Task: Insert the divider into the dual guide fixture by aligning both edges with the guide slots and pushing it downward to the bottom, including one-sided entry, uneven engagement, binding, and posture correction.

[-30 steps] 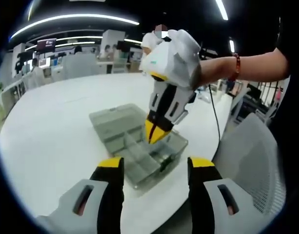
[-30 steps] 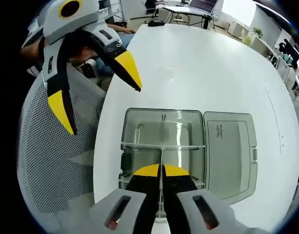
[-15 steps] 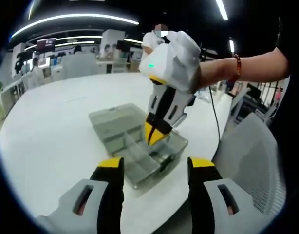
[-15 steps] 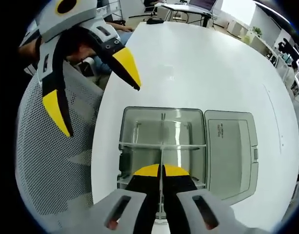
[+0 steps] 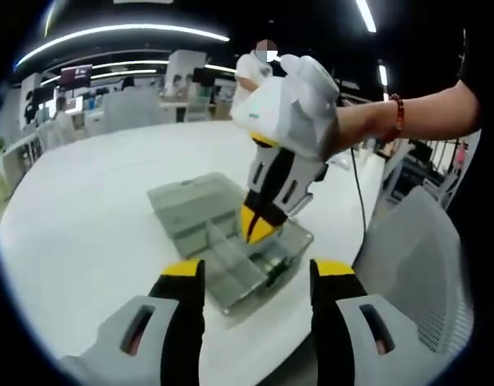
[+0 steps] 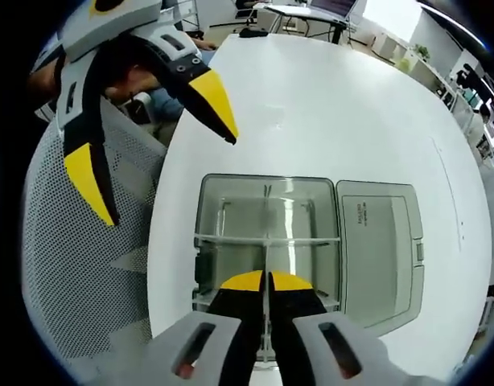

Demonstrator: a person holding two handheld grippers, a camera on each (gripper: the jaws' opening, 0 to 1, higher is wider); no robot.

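A clear plastic compartment box (image 6: 231, 213) lies on the white table with its lid (image 6: 380, 245) folded open beside it. My right gripper (image 6: 265, 281) is shut on a thin clear divider (image 6: 265, 259), seen edge-on and standing along the box's middle, meeting a cross divider (image 6: 267, 240). In the left gripper view the right gripper (image 5: 257, 227) reaches down into the box (image 5: 223, 241) from above, held by a hand. My left gripper (image 5: 257, 272) stands open with nothing between its jaws, on the near side of the box; it also hangs open at the upper left of the right gripper view (image 6: 154, 145).
The white round table (image 6: 327, 112) stretches wide beyond the box. A grey mesh chair (image 6: 78, 265) stands against the table's edge by the box, also seen on the right (image 5: 416, 265). A black cable (image 5: 358, 201) trails across the table. Desks and people fill the background.
Almost nothing: the right gripper stays shut on the divider in the box, shifting slightly. The left gripper stays open and drifts a little.
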